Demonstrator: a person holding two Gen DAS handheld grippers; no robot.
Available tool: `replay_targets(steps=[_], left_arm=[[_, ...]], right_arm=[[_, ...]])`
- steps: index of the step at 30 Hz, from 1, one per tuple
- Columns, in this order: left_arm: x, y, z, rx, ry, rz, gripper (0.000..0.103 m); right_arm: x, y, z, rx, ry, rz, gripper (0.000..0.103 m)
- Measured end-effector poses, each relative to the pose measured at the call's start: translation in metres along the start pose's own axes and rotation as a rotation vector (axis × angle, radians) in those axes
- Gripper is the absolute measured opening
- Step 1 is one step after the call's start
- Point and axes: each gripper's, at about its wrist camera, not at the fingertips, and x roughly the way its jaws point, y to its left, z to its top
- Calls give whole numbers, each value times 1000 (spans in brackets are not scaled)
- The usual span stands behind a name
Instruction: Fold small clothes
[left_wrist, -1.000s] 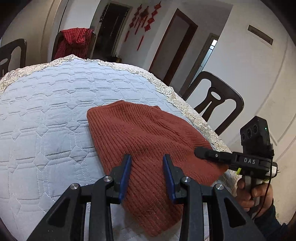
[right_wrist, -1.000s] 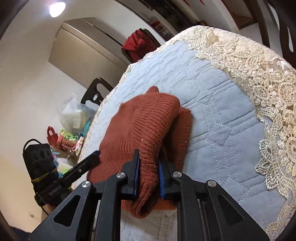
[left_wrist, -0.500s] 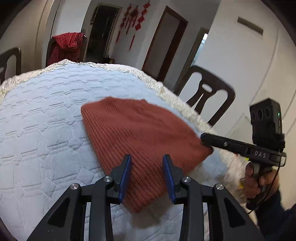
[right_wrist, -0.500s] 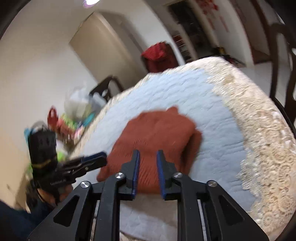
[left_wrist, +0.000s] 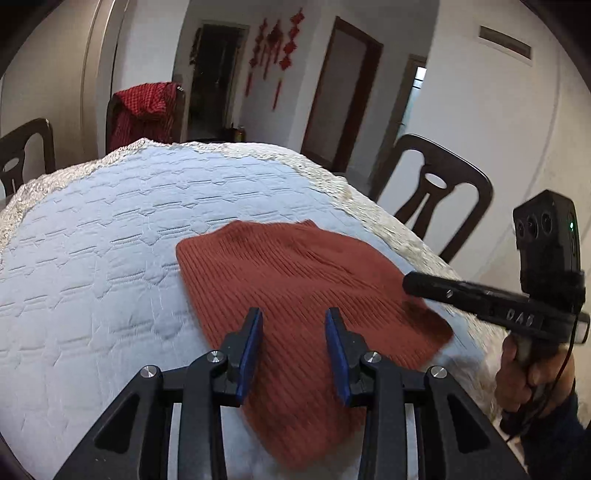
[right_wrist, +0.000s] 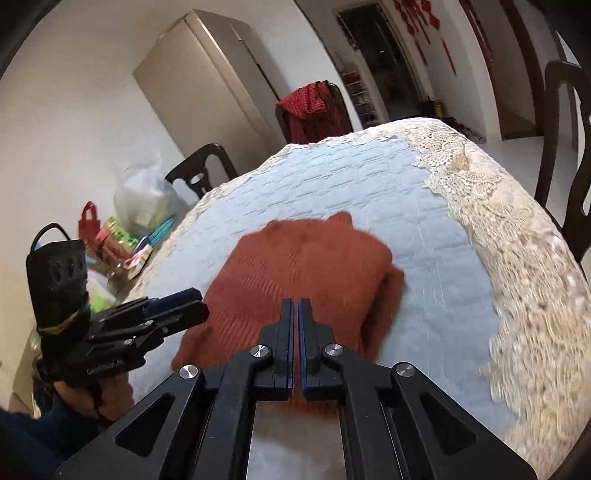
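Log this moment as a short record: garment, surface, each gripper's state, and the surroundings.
garment: rust-red knitted piece, lying flat on the table, folded over along its right side
surface: table under a quilted pale blue cloth with lace trim
left gripper: jaws open, above the garment's near part, holding nothing
right gripper: jaws closed with nothing between them, over the garment's near edge
surroundings: dark wooden chair beside the table; red cloth draped on another chair; bags at the far side
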Motion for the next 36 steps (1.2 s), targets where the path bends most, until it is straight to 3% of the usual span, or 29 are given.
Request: replay_targets(steps=[4,6,11,15,18,20,27,31,34,36], left_arm=[[19,4,-5,-2,27,15,37],[17,2,-10,6,14,15,37],[12,6,2,-17,15,-18,37],[22,12,16,-31,1,22,37],[40,10,9,-28,52,17,37],[40,3,2,12,35,39,37],[37,9,12,-6,39,26,39],[40,22,30,-28,11,67,39],[60,38,36,-63,43,110,39],[75,45,32,-80,92,105,39]], right_arm=[[33,-25,1,78,53,-53,0],[31,-35,-2,119,34,-8,0],[22,-31,0,120,38,-17,0],[20,-22,19,87,-1,-20,1],[39,-30,28,96,15,-67,1],[51,-42,22,122,63,-118,1],[41,-51,15,145,49,-102,0],[38,-48,27,142,28,-93,1],[49,-48,37,126,36,-114,1],[64,-56,37,140,94,-147,1]])
